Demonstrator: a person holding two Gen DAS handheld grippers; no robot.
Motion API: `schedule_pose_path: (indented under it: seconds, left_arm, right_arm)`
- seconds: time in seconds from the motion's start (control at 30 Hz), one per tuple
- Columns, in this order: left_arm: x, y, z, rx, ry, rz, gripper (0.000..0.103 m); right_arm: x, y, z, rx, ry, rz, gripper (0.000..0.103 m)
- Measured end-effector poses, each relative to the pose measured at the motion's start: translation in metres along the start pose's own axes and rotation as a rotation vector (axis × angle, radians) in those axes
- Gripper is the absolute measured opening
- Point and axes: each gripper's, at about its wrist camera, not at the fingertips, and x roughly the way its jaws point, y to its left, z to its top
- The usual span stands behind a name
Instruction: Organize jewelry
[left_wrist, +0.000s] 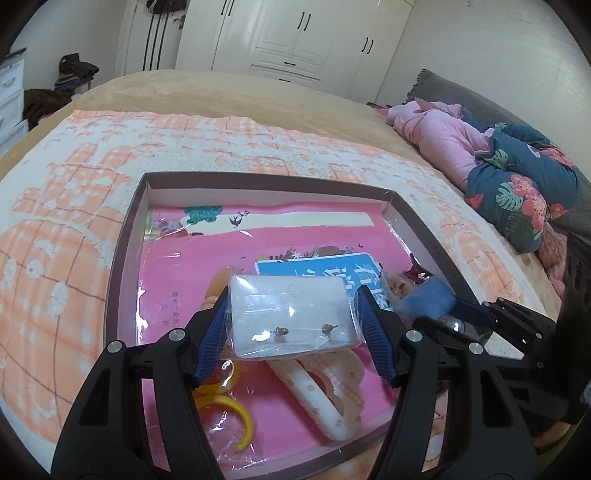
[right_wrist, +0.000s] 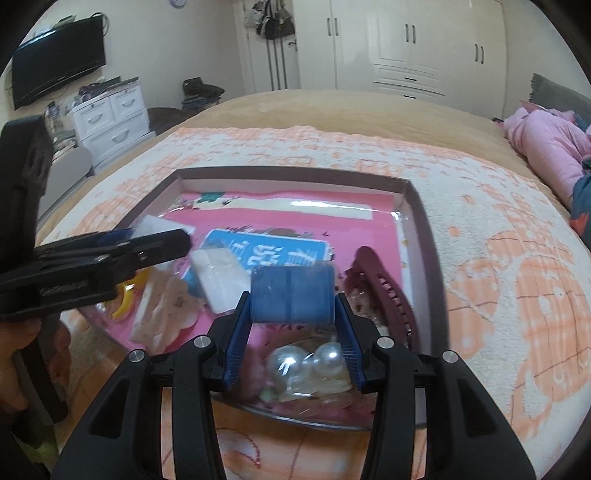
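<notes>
The tray (left_wrist: 125, 236) lies on a peach-and-white blanket (left_wrist: 55, 206) on the bed, its near edge hidden behind both grippers and its floor covered by a pink book (left_wrist: 207, 273) under glossy film. The book's blue label (left_wrist: 317, 267) carries large white Chinese characters, partly covered and not readable; a short column of small print near the left gripper is too fine to read. The left gripper (left_wrist: 291, 317) is part open, its blue pads pressing the left and right ends of a white earring card (left_wrist: 291, 314) in a clear bag; the card's long axis runs left to right, and two small studs sit near its near edge. In the right wrist view the same gripper enters from the left and only a corner of the card shows. The right gripper (right_wrist: 293, 317) is part open and clamped on a blue card (right_wrist: 291, 295), blurred, long axis left to right, held above the tray's near part; two pearls (right_wrist: 306, 363) in a clear bag hang below it, between the fingers. Whether the pearls are fixed to the blue card cannot be made out. A cream hair clip (left_wrist: 325, 395) lies under the white card, its long axis running near to far, partly hidden. A yellow ring (left_wrist: 236, 417) at near left is cut off by the left finger. A dark red claw clip (right_wrist: 384, 284) lies at the tray's right side, its near end hidden behind the right gripper. A person's hand (right_wrist: 22, 365) shows at the left edge, cut off.
</notes>
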Motion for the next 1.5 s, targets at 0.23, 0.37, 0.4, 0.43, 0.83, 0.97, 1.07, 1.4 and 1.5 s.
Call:
schedule_pose_path:
  seconds: [0.23,0.37,0.4,0.43,0.83,0.97,1.07,1.4,1.5]
  left_arm:
    - [0.000,0.003,-0.002,-0.009,0.005,0.005,0.059]
    - [-0.002,0.002,-0.002,-0.008,0.003,0.012,0.065]
    - [-0.004,0.002,-0.003,-0.008,0.002,0.013,0.066]
    - [-0.006,0.002,-0.003,-0.009,0.000,0.014,0.069]
    - [-0.041,-0.003,-0.011,-0.024,-0.037,0.021,0.088]
    - [-0.060,-0.006,-0.019,-0.022,-0.056,0.025,0.092]
    - [-0.075,-0.008,-0.027,-0.019,-0.071,0.032,0.092]
    - [-0.118,-0.018,-0.054,0.001,-0.158,0.058,0.092]
    - [-0.129,-0.019,-0.061,-0.005,-0.185,0.060,0.092]
  right_arm:
    - [-0.011,0.003,-0.005,0.005,-0.005,0.018,0.053]
    - [-0.022,0.005,-0.012,0.008,-0.017,0.009,0.059]
    - [-0.026,0.005,-0.014,0.007,-0.023,0.008,0.060]
    - [-0.030,0.006,-0.016,0.005,-0.028,0.007,0.062]
    - [-0.072,0.008,-0.028,-0.010,-0.097,-0.034,0.080]
    - [-0.088,0.008,-0.030,-0.005,-0.132,-0.049,0.086]
    - [-0.098,0.008,-0.032,0.001,-0.153,-0.058,0.089]
    - [-0.132,0.006,-0.045,0.023,-0.218,-0.087,0.094]
    - [-0.139,0.006,-0.050,0.031,-0.230,-0.094,0.094]
